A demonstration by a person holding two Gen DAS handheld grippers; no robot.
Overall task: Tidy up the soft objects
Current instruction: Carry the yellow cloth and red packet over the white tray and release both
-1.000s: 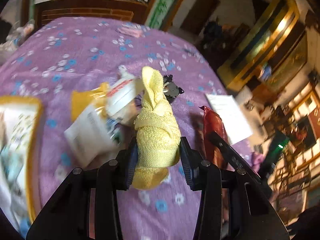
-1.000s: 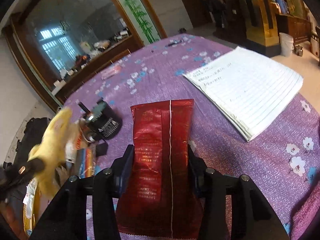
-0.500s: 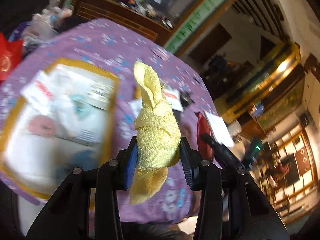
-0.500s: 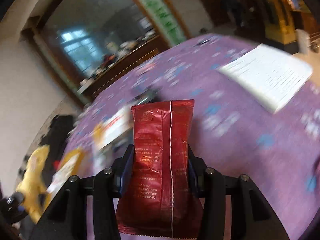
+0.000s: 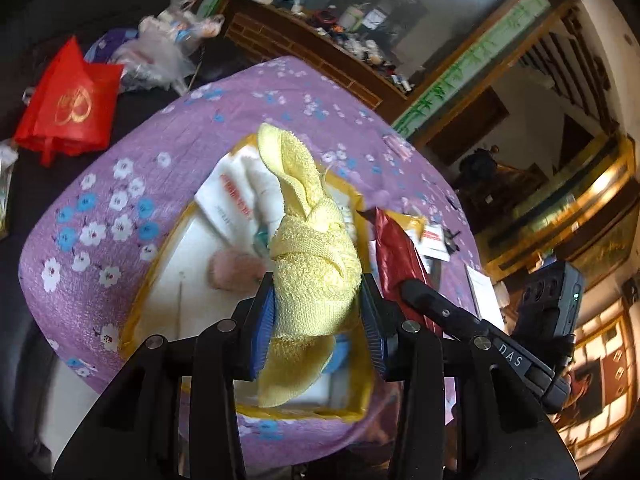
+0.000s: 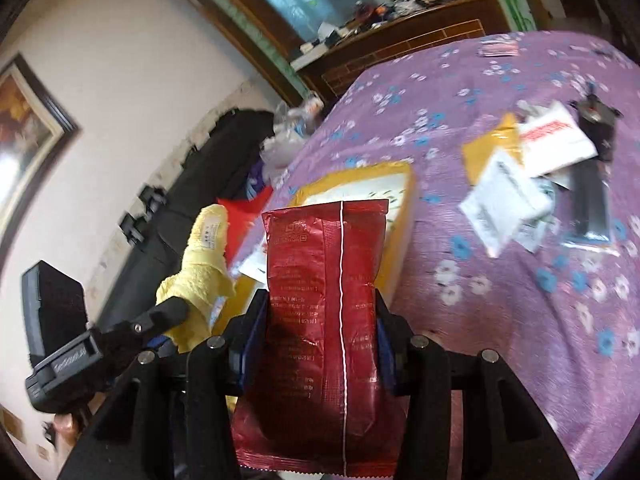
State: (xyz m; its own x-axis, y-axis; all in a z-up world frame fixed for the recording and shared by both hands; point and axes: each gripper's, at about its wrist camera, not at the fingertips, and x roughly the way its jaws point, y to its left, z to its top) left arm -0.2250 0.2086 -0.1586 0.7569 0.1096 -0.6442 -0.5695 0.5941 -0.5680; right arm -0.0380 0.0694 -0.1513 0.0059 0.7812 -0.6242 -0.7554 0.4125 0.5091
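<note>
With the left gripper [image 5: 316,320] pinching the knotted yellow towel [image 5: 312,264] mid-frame over the yellow-rimmed box [image 5: 352,412] and the right gripper [image 6: 320,336] clamping the red packet [image 6: 324,292], both loads look mid-carry, needing lowering into the box before release

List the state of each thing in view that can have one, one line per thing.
Left claw: shut on the yellow towel.
Right claw: shut on the red packet.
Yellow towel: knotted, held upright above the tray.
Red packet: sealed, upright in the grip.
Yellow-rimmed tray: already holds white packets and a pink thing.
</note>
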